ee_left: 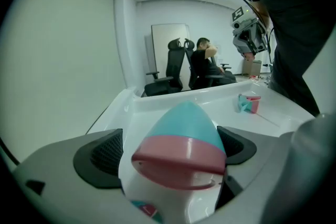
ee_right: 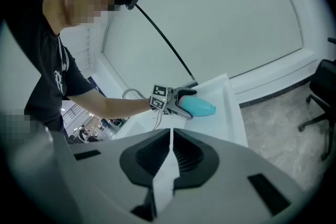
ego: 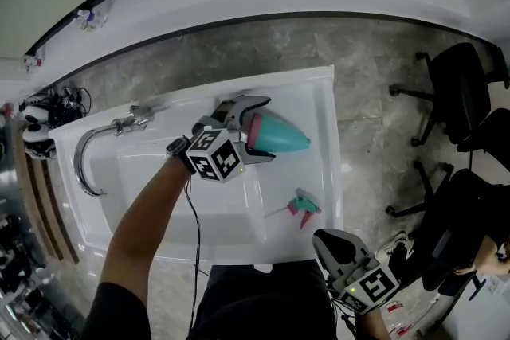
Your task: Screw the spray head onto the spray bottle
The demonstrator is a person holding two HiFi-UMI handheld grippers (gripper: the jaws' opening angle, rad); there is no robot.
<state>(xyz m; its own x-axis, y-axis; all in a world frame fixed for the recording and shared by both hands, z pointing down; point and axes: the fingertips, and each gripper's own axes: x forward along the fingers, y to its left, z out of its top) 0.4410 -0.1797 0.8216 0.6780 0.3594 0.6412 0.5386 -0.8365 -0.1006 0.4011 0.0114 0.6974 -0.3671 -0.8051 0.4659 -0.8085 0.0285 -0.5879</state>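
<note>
1. Nearest, just off the near right corner of the counter (ego: 323,171), the right gripper (ego: 331,241) has its two dark ribbed pads shut against each other with nothing between them. Its marker cube (ego: 374,287) faces up.
2. On the far part of the counter, the spray bottle (ego: 280,133) lies between the jaws of the left gripper (ee_left: 173,157). The jaws stand wide apart, one dark textured pad on each side of the bottle, and neither pad is seen to press on it.
3. From its tip, the spray bottle is a smooth, rounded teal cone, then a glossy pink band, then a white part that sits deep in the left gripper.
4. It lies on its side with its long axis running left to right. The teal tip points right, away from the left gripper's body.
5. A spray head (ego: 304,206) in teal and pink plastic lies on the counter near and to the right of the bottle, well apart from it. A thin tube (ego: 276,212) sticks out of it to the left.
6. Glossy white and moulded, the counter has a raised rim and a shallow basin, with a curved chrome faucet (ego: 86,159) at its left.
7. Around it are a floor (ego: 374,91) of mottled grey stone and black office chairs (ego: 462,91) at the right.
</note>
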